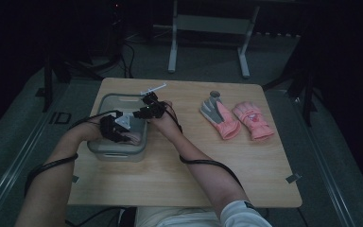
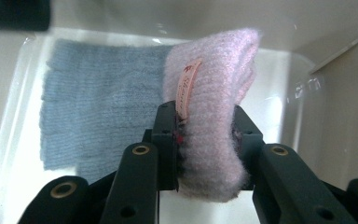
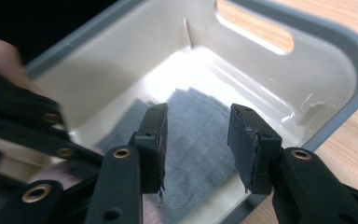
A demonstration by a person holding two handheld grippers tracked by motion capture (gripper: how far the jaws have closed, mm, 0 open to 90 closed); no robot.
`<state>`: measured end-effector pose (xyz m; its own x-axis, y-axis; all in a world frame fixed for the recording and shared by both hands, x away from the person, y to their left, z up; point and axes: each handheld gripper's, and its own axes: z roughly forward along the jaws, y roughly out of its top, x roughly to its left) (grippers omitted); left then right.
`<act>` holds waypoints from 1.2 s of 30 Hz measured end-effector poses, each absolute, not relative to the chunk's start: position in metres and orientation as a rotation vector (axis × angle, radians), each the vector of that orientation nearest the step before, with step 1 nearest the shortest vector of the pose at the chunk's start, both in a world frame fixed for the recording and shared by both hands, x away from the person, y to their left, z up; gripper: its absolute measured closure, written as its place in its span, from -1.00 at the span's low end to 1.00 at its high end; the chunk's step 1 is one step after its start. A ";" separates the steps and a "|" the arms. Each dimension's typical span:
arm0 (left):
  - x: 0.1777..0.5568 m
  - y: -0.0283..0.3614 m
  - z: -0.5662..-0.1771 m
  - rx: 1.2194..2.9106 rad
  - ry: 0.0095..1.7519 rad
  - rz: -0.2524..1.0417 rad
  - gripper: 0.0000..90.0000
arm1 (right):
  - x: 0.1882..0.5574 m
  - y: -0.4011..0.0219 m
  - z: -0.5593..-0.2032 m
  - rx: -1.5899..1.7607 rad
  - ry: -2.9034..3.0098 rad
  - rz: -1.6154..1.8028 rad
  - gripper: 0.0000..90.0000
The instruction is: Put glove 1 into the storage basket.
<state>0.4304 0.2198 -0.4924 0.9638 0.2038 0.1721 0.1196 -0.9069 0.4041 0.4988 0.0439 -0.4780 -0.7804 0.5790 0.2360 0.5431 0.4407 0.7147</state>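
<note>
We hold the left gripper (image 2: 205, 140) over the grey bin (image 1: 105, 152) on the table (image 1: 179, 179), its jaws clenched on a folded pink knit glove (image 2: 214, 107). The risk we see: the fuzzy knit could snag on the pads at release and drag back out, or drop draped over the rim. The right gripper (image 3: 196, 140) hangs with jaws parted and nothing between them, close enough to bump the left. The glove looks soft and ribbed, with a small label, above a blue-grey knit glove (image 2: 98, 107) lying flat on the bin's floor.
</note>
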 end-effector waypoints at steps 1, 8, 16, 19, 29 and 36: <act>0.431 0.219 -0.492 2.716 0.236 0.294 0.50 | 0.498 0.043 -0.476 1.024 2.628 1.293 0.25; 0.431 0.218 -0.488 2.728 0.387 0.277 -0.07 | 0.487 0.034 -0.463 0.980 2.619 1.361 0.19; 0.421 0.226 -0.455 2.541 0.651 0.253 -0.76 | 0.471 0.011 -0.451 0.904 2.617 1.416 0.12; 0.414 0.222 -0.447 2.483 0.662 0.267 -0.82 | 0.467 0.003 -0.448 0.883 2.635 1.395 -0.04; 0.390 0.185 -0.424 2.362 0.594 0.305 -0.82 | 0.458 -0.037 -0.443 0.918 2.651 1.434 -0.43; 0.381 0.158 -0.419 2.296 0.591 0.318 -0.82 | 0.451 -0.081 -0.442 0.899 2.591 1.447 -0.60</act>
